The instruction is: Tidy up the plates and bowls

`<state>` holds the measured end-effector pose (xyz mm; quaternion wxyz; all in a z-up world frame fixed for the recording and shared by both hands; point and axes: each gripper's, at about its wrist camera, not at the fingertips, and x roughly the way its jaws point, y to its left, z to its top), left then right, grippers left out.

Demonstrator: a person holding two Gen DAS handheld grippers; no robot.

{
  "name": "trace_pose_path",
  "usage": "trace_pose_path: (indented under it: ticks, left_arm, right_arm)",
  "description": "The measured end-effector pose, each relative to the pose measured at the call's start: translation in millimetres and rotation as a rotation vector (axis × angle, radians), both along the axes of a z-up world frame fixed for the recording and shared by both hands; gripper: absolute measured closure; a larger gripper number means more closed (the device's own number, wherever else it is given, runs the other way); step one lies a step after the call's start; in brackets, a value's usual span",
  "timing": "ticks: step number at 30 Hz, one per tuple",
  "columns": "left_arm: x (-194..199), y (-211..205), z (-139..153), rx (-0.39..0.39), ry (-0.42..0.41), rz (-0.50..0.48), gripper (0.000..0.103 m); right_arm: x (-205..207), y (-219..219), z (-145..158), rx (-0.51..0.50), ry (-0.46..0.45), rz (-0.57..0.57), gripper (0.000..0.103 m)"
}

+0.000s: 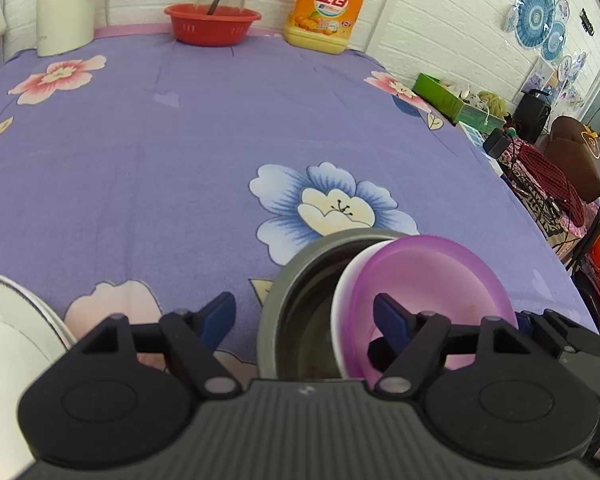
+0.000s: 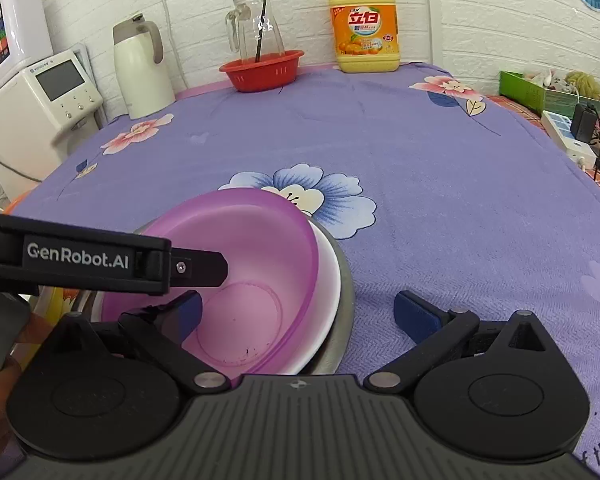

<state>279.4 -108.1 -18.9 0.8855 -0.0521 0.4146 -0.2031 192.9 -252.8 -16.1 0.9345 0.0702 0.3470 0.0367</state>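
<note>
A purple bowl (image 1: 432, 272) (image 2: 252, 240) sits tilted inside a white bowl (image 1: 342, 292) (image 2: 328, 280), and both rest in a grey metal bowl (image 1: 296, 264) (image 2: 346, 304) on the purple flowered cloth. My left gripper (image 1: 304, 314) is open across the stack's left side. One of its fingers (image 2: 196, 268) is inside the purple bowl, and the other is outside the grey rim, not touching it. My right gripper (image 2: 300, 312) is open across the stack's right side, with its left pad in the purple bowl and its right pad over the cloth. A white plate (image 1: 4, 320) lies at the near left.
Along the back wall stand a cream thermos jug (image 1: 64, 8) (image 2: 140, 72), a red basket (image 1: 212, 24) (image 2: 260, 72) with a glass pitcher (image 2: 256, 28) and a yellow detergent bottle (image 1: 326, 8) (image 2: 364, 32). A white appliance (image 2: 32, 112) stands left; clutter (image 1: 540, 160) lies beyond the right edge.
</note>
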Motion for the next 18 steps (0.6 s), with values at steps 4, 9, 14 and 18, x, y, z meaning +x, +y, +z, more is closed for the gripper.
trace_pose_path:
  ticks: [4, 9, 14, 18]
  left_arm:
    - [-1, 7, 4, -0.009, -0.005, 0.009, 0.027]
    - [-4, 2, 0, 0.010, -0.009, -0.004, 0.027]
    - [-14, -1, -2, -0.024, -0.024, -0.039, 0.047]
    - [-19, -3, -1, -0.038, -0.015, -0.002, 0.055]
  right_arm:
    - [-6, -2, 6, 0.030, -0.016, 0.005, 0.000]
    - [-10, 2, 8, 0.009, -0.039, 0.015, 0.000]
    - [-13, -1, 1, 0.061, -0.032, 0.031, 0.000]
    - [-17, 6, 3, 0.085, -0.034, 0.026, 0.014]
